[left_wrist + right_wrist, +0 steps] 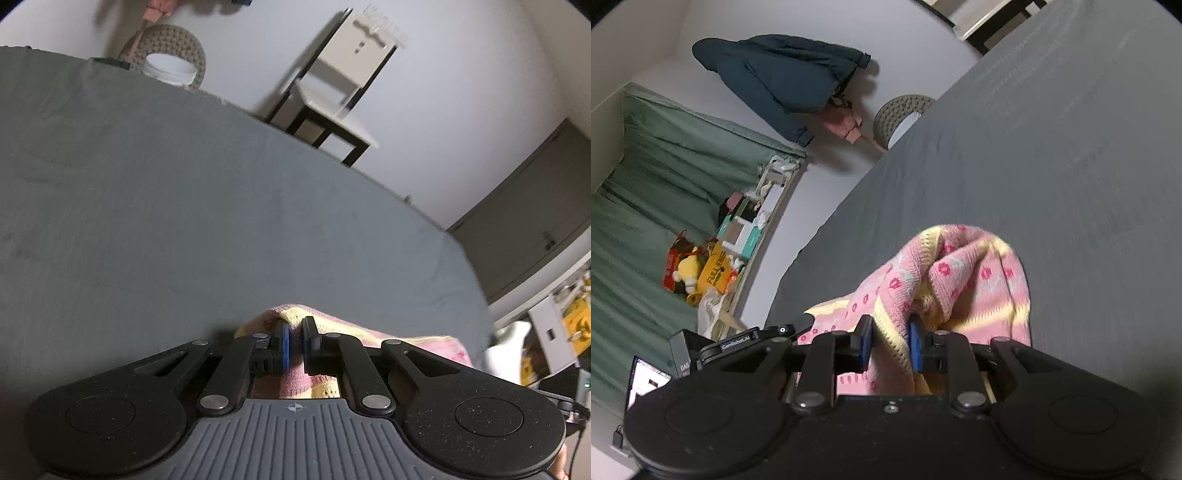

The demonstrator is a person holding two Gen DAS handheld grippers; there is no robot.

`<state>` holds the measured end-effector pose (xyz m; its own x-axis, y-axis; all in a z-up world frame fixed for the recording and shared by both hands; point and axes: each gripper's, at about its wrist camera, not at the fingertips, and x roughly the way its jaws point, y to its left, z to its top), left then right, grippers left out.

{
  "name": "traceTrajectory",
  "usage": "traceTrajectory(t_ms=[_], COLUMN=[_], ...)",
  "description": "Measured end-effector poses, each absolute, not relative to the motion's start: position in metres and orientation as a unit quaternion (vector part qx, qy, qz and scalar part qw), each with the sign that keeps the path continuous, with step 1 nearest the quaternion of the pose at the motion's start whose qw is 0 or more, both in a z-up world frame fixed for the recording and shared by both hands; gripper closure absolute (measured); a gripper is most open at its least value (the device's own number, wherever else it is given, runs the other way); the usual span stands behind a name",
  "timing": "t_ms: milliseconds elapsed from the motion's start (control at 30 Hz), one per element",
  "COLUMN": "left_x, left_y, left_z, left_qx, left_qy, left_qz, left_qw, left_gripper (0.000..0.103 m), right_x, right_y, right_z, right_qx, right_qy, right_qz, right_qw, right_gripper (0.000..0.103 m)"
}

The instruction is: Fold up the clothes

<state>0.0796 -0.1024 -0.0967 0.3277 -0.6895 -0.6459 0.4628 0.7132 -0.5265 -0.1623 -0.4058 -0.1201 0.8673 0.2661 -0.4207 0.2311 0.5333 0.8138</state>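
A pink and yellow knitted garment with red flower marks [964, 273] lies bunched on the grey bed sheet [1052, 147]. My right gripper [890, 341] is shut on a fold of it, the cloth pinched between the blue pads [866, 341]. In the left wrist view my left gripper [294, 341] is shut on the same garment [332, 325], with pink cloth squeezed between its blue pads [284, 345]. The garment's far end trails right along the sheet [166, 203]. Most of the garment is hidden under the gripper bodies.
A dark-framed white chair [332, 96] and a white bucket [168, 68] stand beyond the bed's far edge. A dark blue garment [783, 77] hangs on the wall. A cluttered shelf [731, 240] and green curtain [646, 184] lie left of the bed.
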Motion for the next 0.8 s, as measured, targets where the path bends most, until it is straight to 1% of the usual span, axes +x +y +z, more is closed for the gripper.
traceTrajectory(t_ms=[100,200,233,267,300,333,367,400,433,467,600,667,700,733,767,800], left_x=[0.086,0.085,0.083,0.081,0.079,0.075,0.072,0.069,0.065,0.061,0.055,0.054,0.056,0.057,0.057,0.058], left_y=[-0.108,-0.103,-0.100,-0.096,-0.091,-0.086,-0.082,-0.078,-0.072,-0.067,-0.058,-0.065,-0.073,-0.077,-0.080,-0.084], left_z=[-0.105,-0.106,-0.106,-0.106,-0.105,-0.104,-0.103,-0.102,-0.100,-0.099,-0.103,-0.106,-0.108,-0.111,-0.115,-0.117], left_qx=[-0.107,-0.117,-0.119,-0.120,-0.121,-0.120,-0.119,-0.118,-0.121,-0.127,-0.158,-0.151,-0.142,-0.137,-0.133,-0.127], left_qy=[0.468,0.468,0.466,0.464,0.463,0.461,0.457,0.454,0.448,0.442,0.434,0.436,0.440,0.445,0.452,0.456], left_qz=[-0.360,-0.367,-0.370,-0.372,-0.370,-0.365,-0.364,-0.363,-0.365,-0.369,-0.369,-0.366,-0.363,-0.363,-0.366,-0.363], left_qw=[0.800,0.795,0.795,0.795,0.796,0.800,0.803,0.806,0.807,0.808,0.807,0.808,0.809,0.807,0.802,0.802], left_gripper=[0.096,0.096,0.095,0.092,0.083,0.070,0.064,0.055,0.053,0.053,0.053,0.054,0.056,0.075,0.085,0.094], right_x=[-0.152,-0.144,-0.145,-0.146,-0.148,-0.150,-0.152,-0.156,-0.159,-0.162,-0.171,-0.171,-0.172,-0.173,-0.174,-0.174], right_y=[-0.409,-0.411,-0.412,-0.414,-0.414,-0.415,-0.416,-0.415,-0.414,-0.412,-0.395,-0.383,-0.378,-0.373,-0.370,-0.369], right_z=[-0.129,-0.144,-0.146,-0.148,-0.146,-0.145,-0.143,-0.140,-0.137,-0.135,-0.132,-0.133,-0.134,-0.133,-0.132,-0.131], right_qx=[0.468,0.473,0.480,0.487,0.489,0.492,0.494,0.489,0.485,0.481,0.478,0.466,0.457,0.445,0.436,0.435], right_qy=[0.265,0.277,0.277,0.278,0.280,0.282,0.284,0.287,0.290,0.297,0.320,0.345,0.353,0.356,0.355,0.356], right_qz=[-0.016,-0.028,-0.025,-0.022,-0.019,-0.017,-0.015,-0.015,-0.015,-0.013,0.010,0.013,0.012,0.009,0.006,0.005], right_qw=[0.843,0.836,0.832,0.828,0.826,0.823,0.821,0.823,0.825,0.824,0.818,0.815,0.816,0.822,0.827,0.827], right_gripper=[0.083,0.083,0.081,0.073,0.068,0.062,0.059,0.056,0.051,0.049,0.049,0.050,0.053,0.060,0.068,0.072])
